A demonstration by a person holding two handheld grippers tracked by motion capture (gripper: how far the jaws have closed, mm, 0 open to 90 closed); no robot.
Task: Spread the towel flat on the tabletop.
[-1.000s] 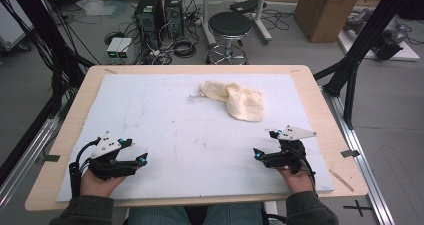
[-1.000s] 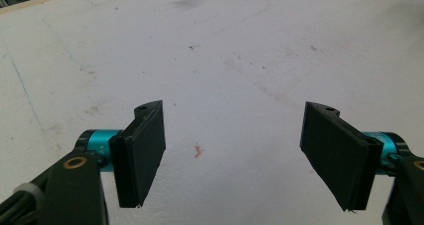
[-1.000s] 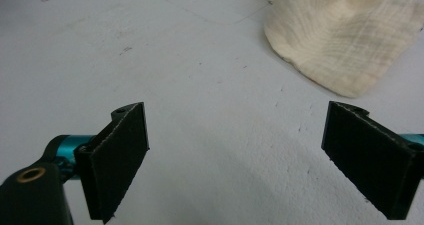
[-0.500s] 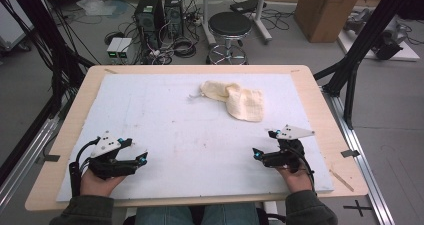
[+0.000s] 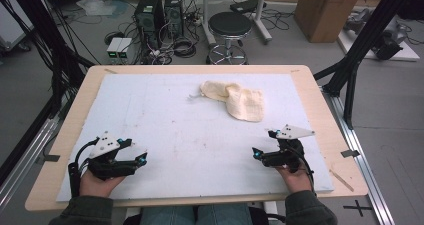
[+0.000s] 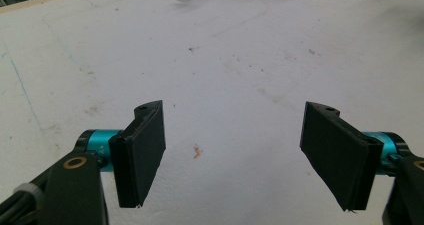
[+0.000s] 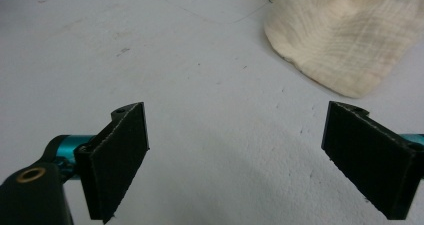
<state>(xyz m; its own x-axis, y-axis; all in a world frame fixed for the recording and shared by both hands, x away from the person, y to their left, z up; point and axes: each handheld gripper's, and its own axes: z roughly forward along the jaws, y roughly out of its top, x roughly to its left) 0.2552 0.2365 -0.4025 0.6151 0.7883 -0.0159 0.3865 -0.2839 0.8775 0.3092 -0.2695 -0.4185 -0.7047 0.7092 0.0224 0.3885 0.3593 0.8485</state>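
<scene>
Near the far edge of the white sheet point(image 5: 165, 115), a bit right of its middle, sat the cream cloth point(image 5: 235, 99), all crumpled up rather than laid flat. Its long axis ran on a slant, from a smaller bunched end at the far left down to a wider, flatter flap pointing toward the near right corner. A thin thread point(image 5: 192, 96) stuck out from its left end onto the sheet. Both grippers were parked well apart from it, along the near edge of the sheet. The left gripper point(image 5: 142, 158) sat by the near left corner, jaws spread wide with nothing between them, just stained sheet showing in the gap in its own view. The right gripper point(image 5: 255, 153) was by the near right corner, also gaping open and empty, and closer to the cloth than the left one was. In the right gripper view the cloth's flap lay ahead and off to the right of the jaws, not touching them. The sheet itself rested on a wooden table point(image 5: 320, 105).
</scene>
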